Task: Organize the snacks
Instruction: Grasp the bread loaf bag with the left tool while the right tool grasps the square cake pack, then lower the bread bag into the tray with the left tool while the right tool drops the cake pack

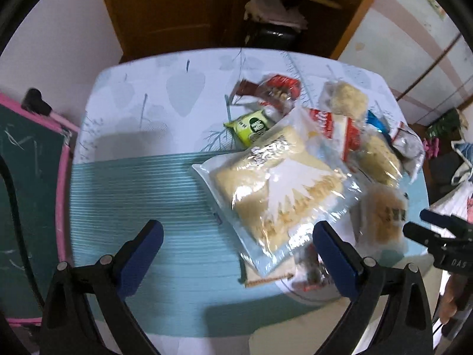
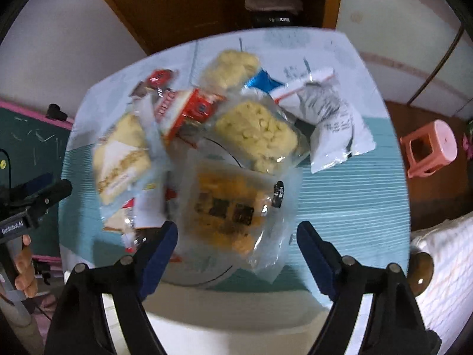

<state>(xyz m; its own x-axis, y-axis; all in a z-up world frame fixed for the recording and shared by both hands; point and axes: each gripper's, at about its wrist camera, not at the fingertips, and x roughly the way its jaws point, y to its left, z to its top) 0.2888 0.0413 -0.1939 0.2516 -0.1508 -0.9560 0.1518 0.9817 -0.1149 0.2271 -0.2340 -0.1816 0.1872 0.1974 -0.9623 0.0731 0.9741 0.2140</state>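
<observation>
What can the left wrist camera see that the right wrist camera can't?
Only the left wrist view shows the small green snack packet, tucked at the far edge of the pile.

Only the right wrist view shows the pink plastic stool on the floor and the white crinkly bag in full.

Both show the table, the big clear bag of pale biscuits, the orange cracker pack and the red-and-white packet. Both grippers' fingers are open, holding nothing.
</observation>
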